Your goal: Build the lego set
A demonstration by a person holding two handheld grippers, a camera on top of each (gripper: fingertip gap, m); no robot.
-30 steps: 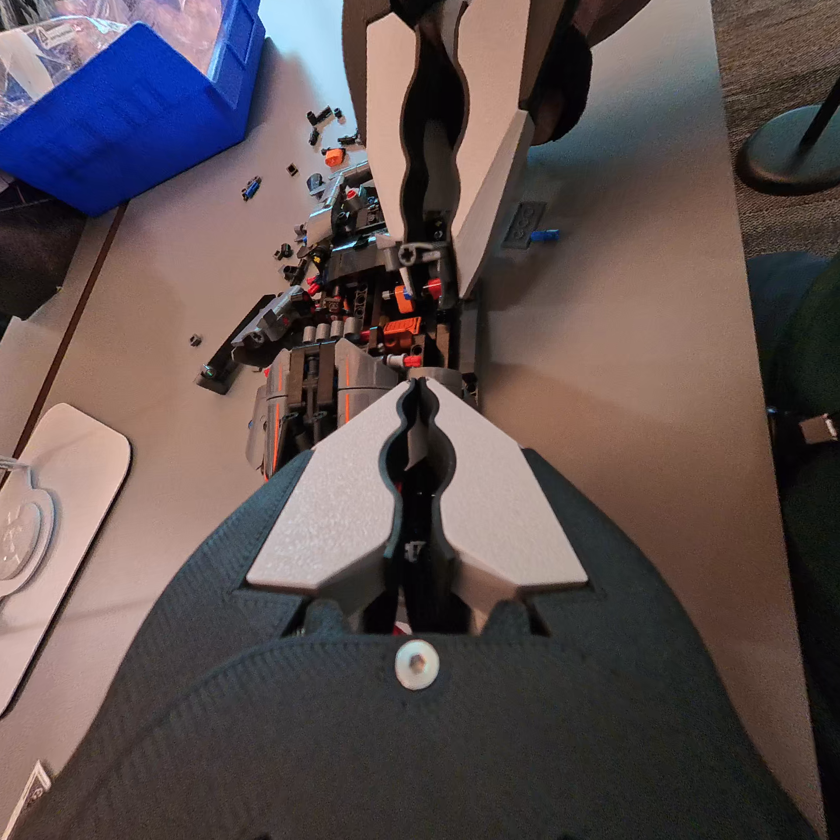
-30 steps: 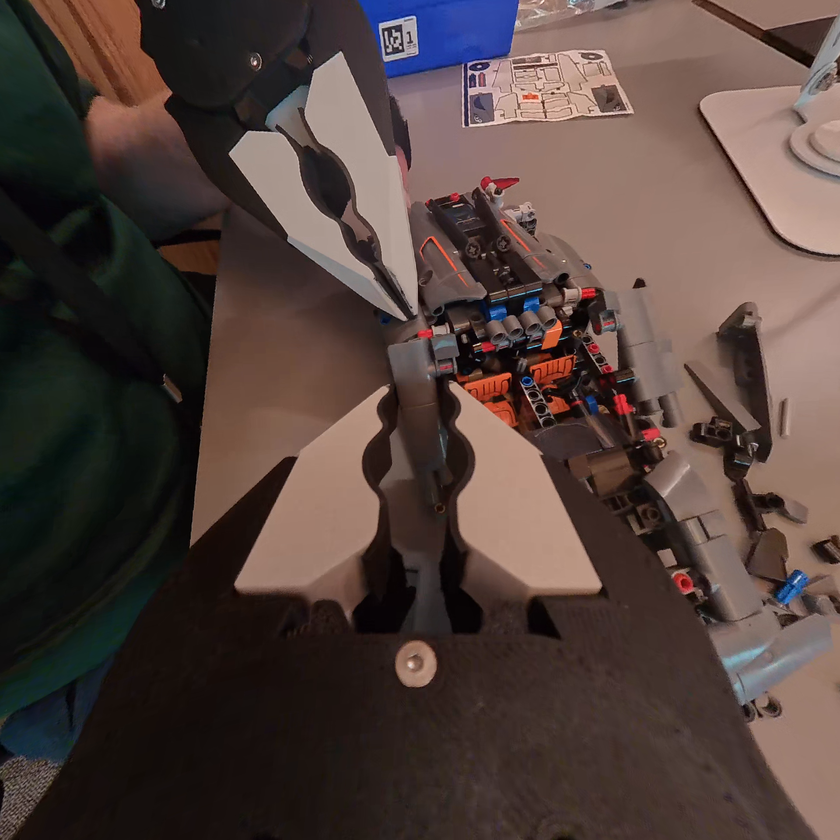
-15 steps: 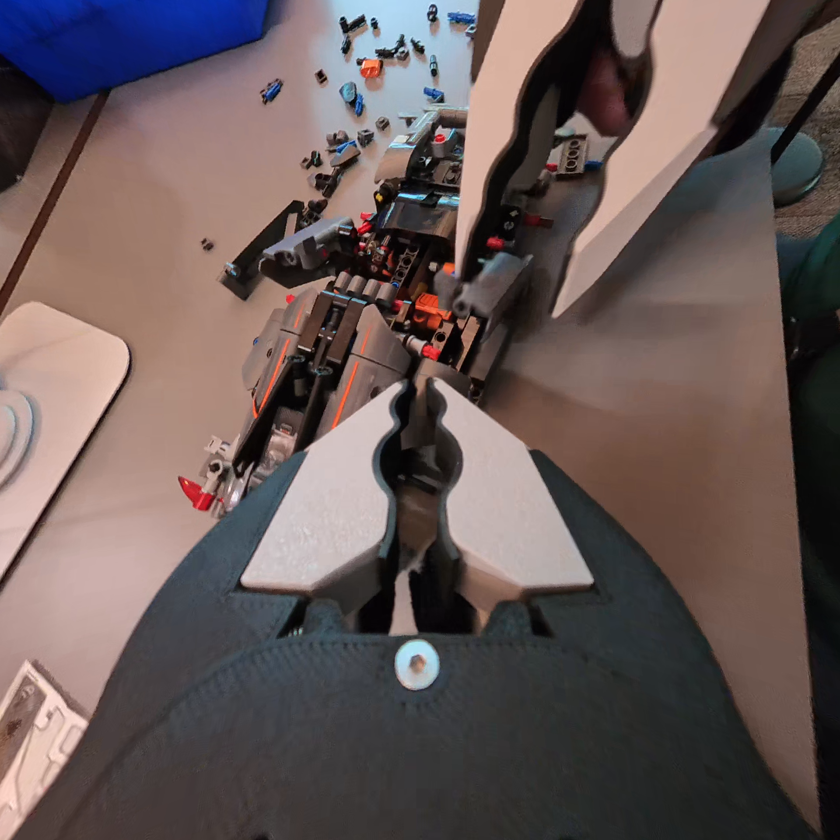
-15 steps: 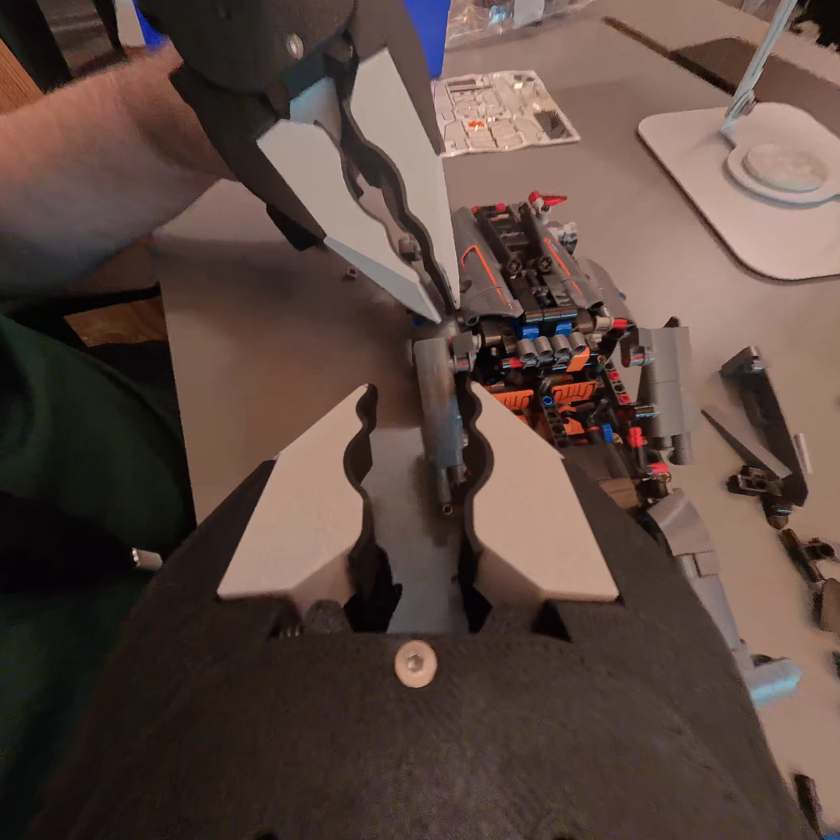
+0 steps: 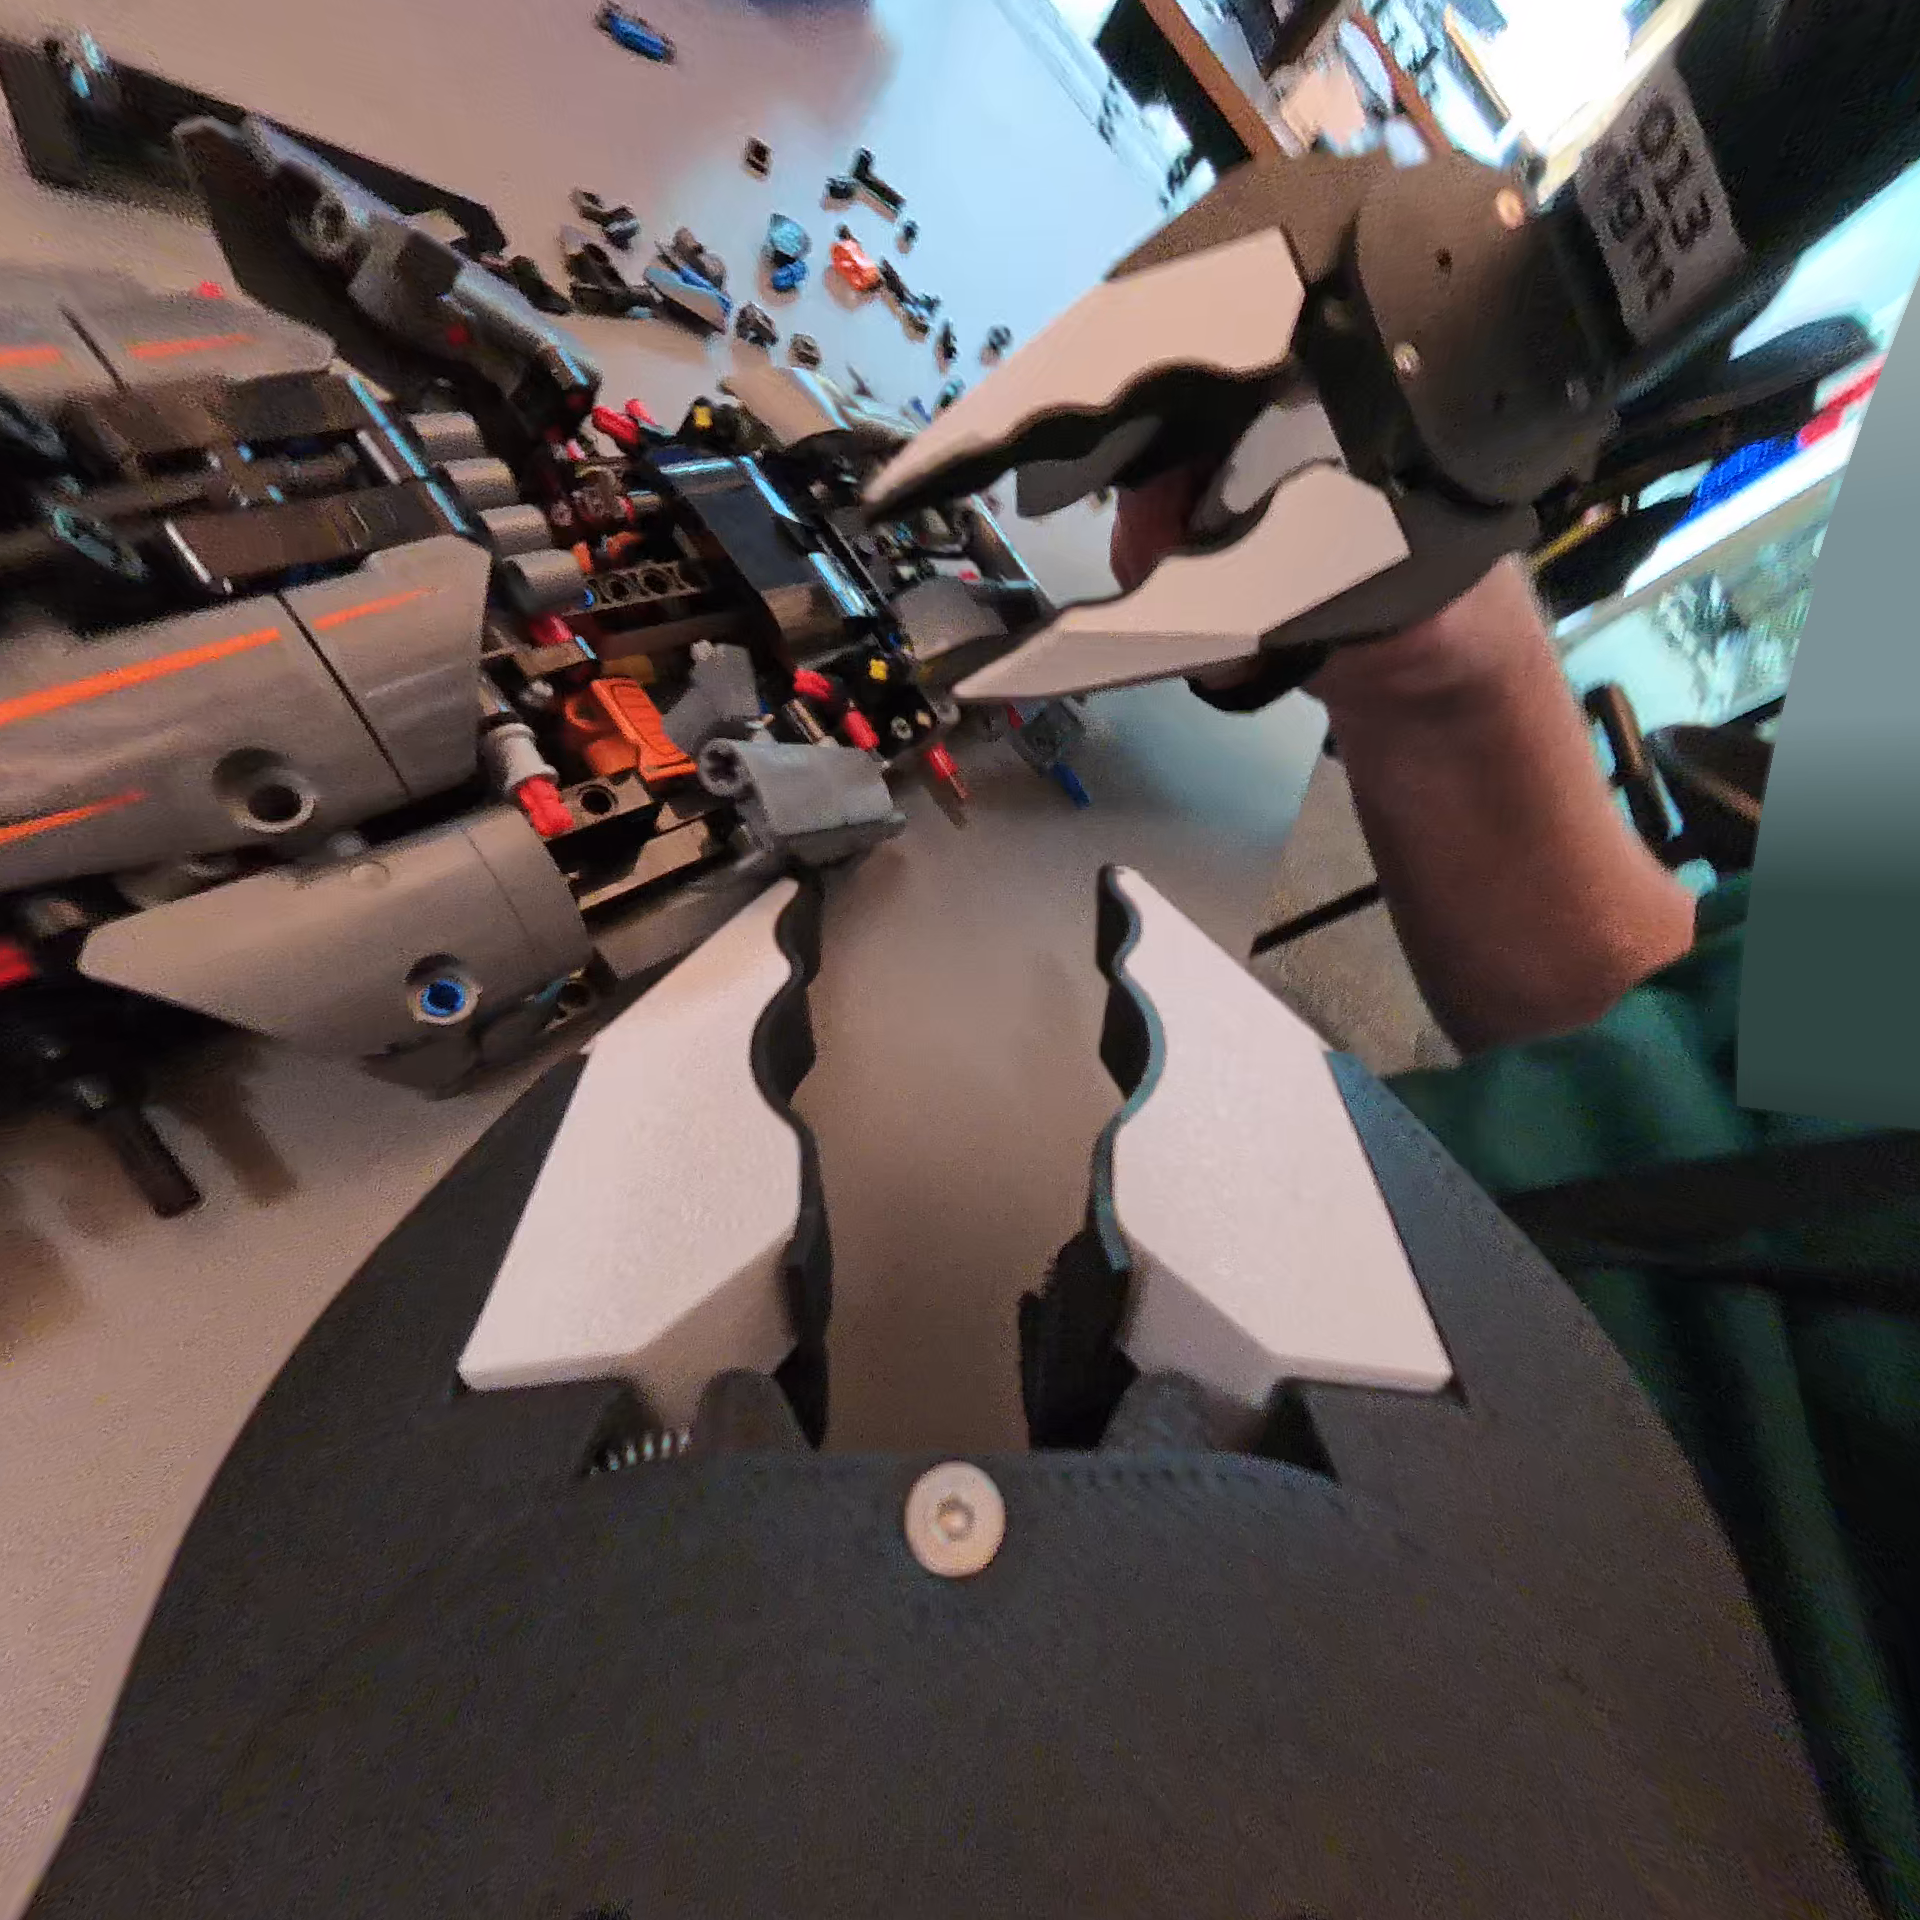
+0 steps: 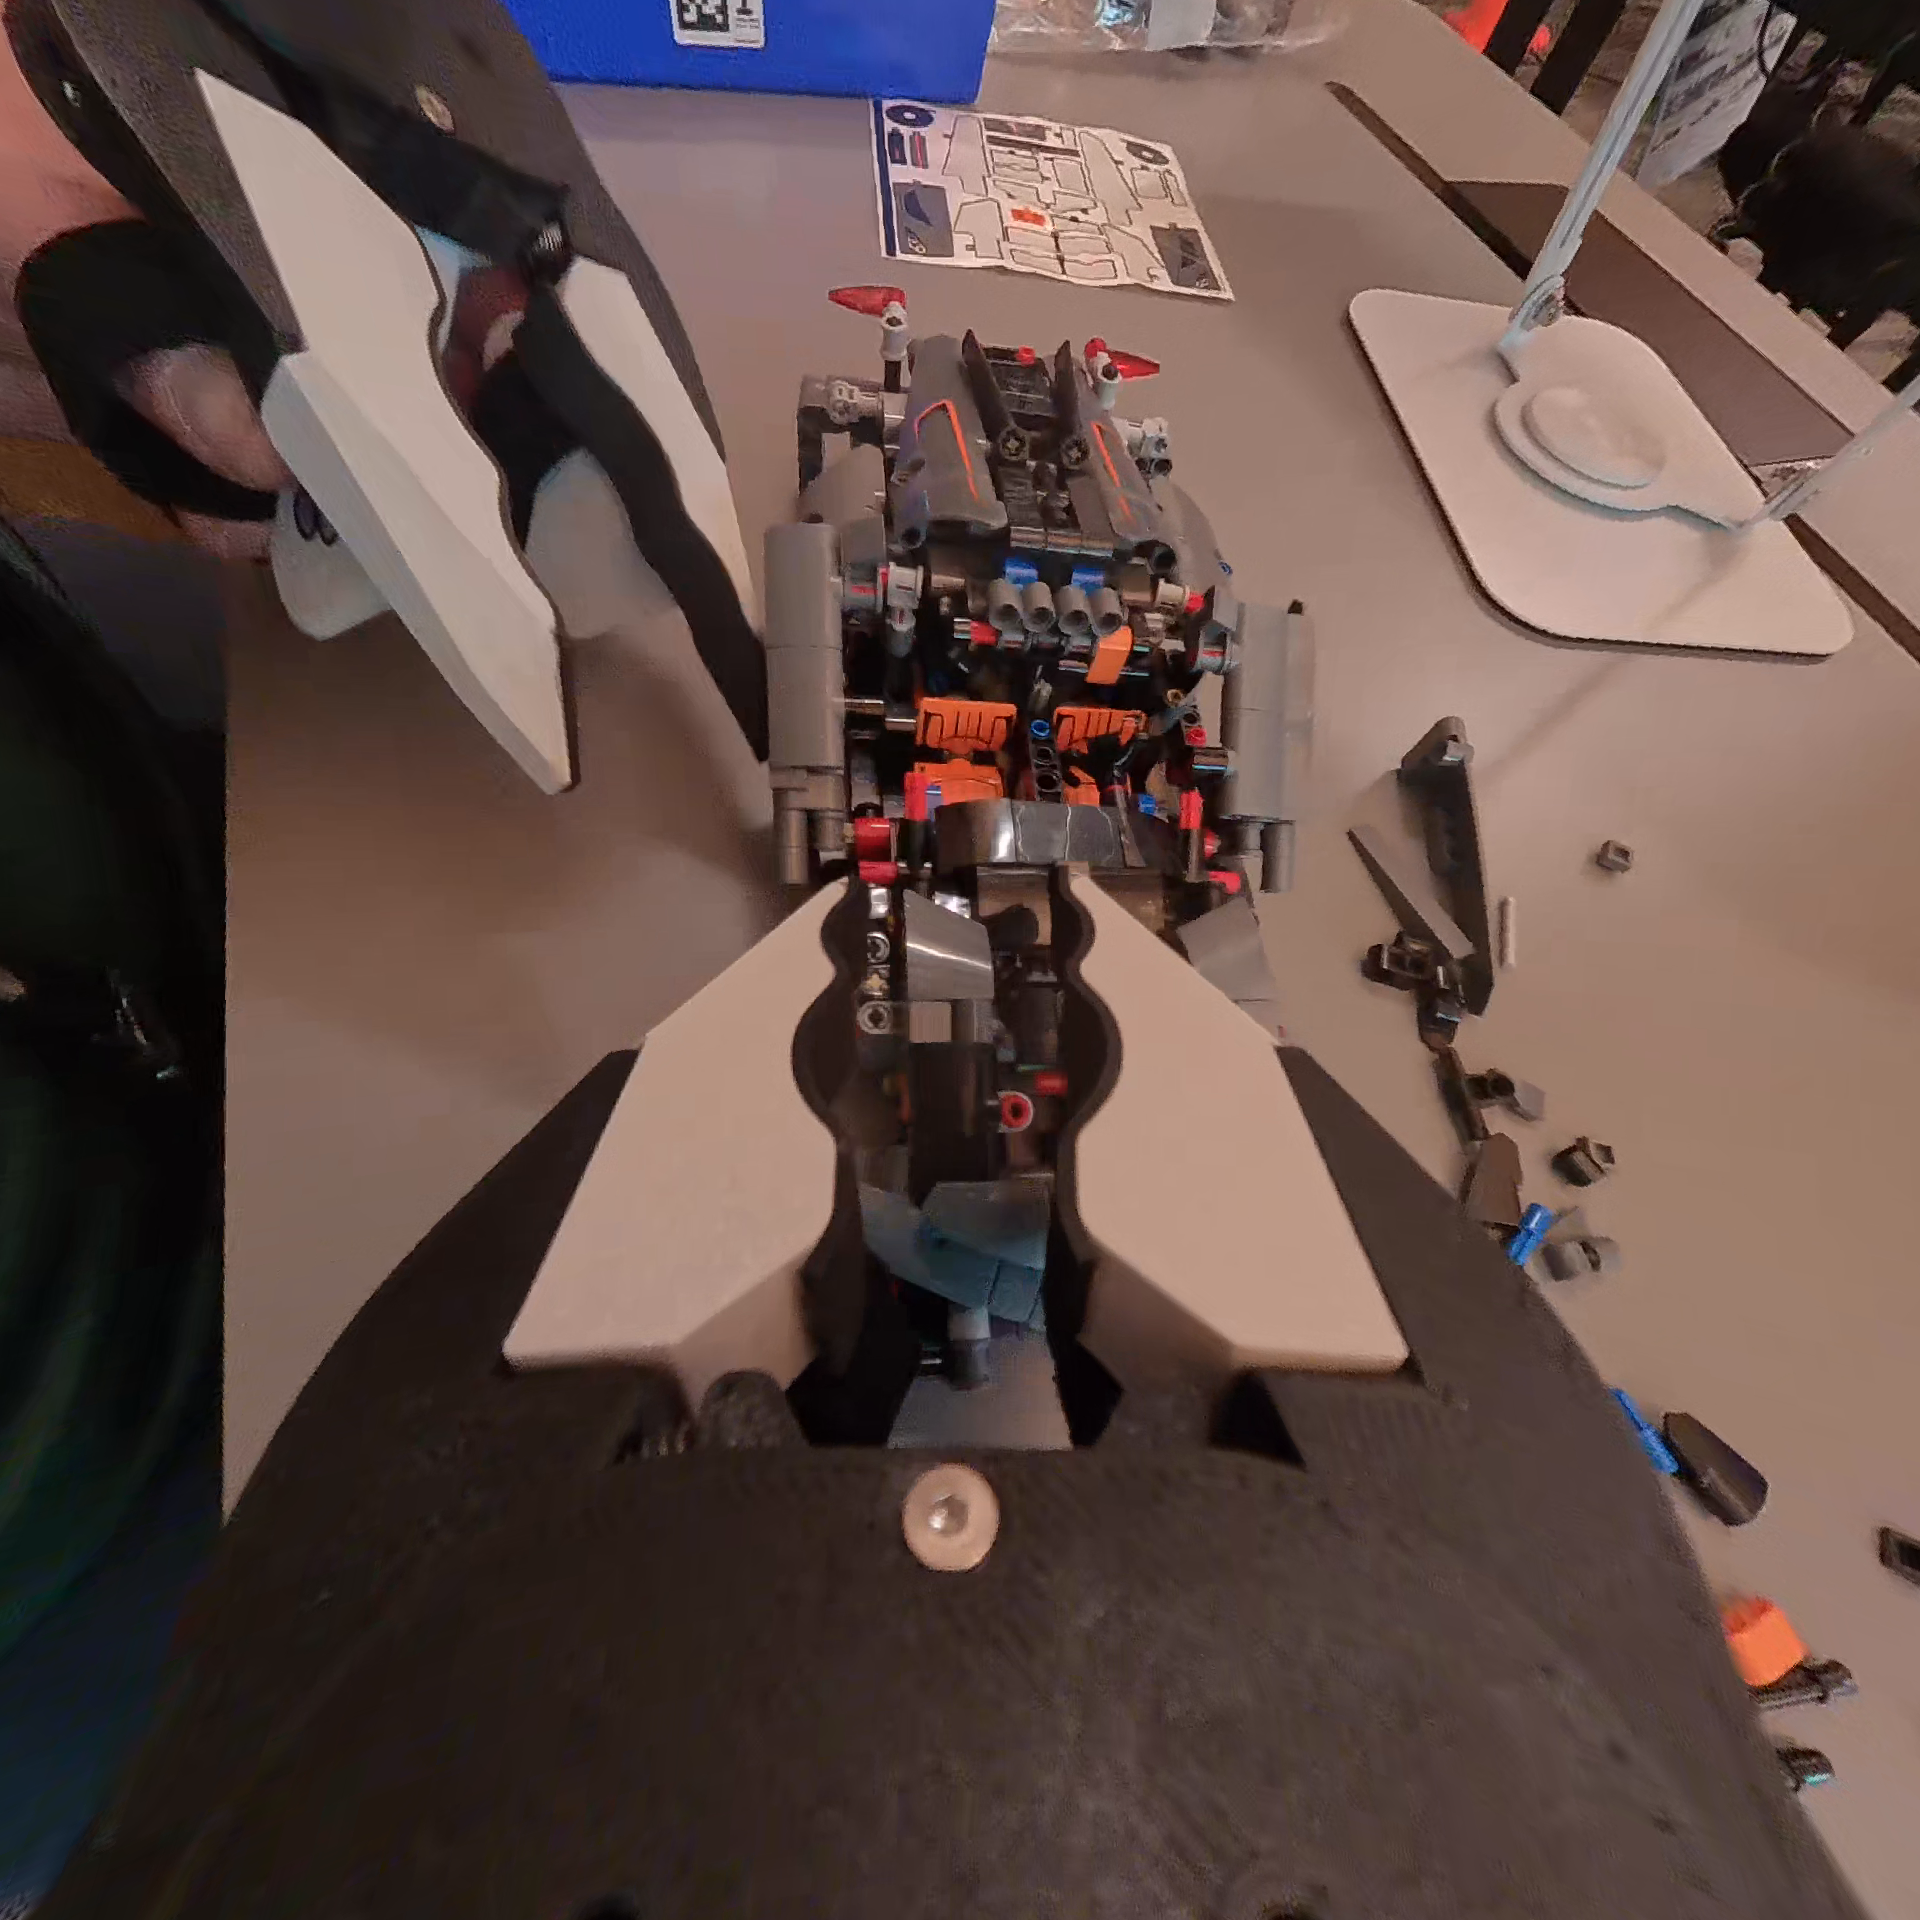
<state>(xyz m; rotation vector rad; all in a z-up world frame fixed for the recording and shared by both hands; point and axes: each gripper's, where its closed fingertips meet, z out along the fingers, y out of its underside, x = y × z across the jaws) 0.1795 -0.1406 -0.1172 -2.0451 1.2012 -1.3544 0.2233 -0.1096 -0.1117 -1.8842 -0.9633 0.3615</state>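
The grey, black and orange lego car [image 6: 1039, 582] lies on the grey table [image 6: 520, 935], with its nose toward the right wrist camera. My right gripper [image 6: 961, 888] straddles the car's front section, and its fingers press on both sides of it. It also shows in the left wrist view [image 5: 920, 592], clamped across the car [image 5: 312, 644]. My left gripper [image 5: 951, 894] is open and empty, just off the car's side by a grey side panel [image 5: 800, 800]. In the right wrist view it [image 6: 655, 753] hangs open to the left of that panel [image 6: 805, 644].
Loose black, blue and orange parts [image 6: 1444, 883] lie to the right of the car. A sticker sheet [image 6: 1049, 197] and a blue bin [image 6: 769, 42] are behind it. A white lamp base [image 6: 1590, 468] sits at the back right. The table edge and a green sleeve [image 5: 1558, 1091] are on the near side. My right fingertips sit around 6 cm from my left ones.
My right gripper let go of the grey side panel, now on the car, and moved onto the car's front section. My left gripper opened, released the car and drew back beside it.
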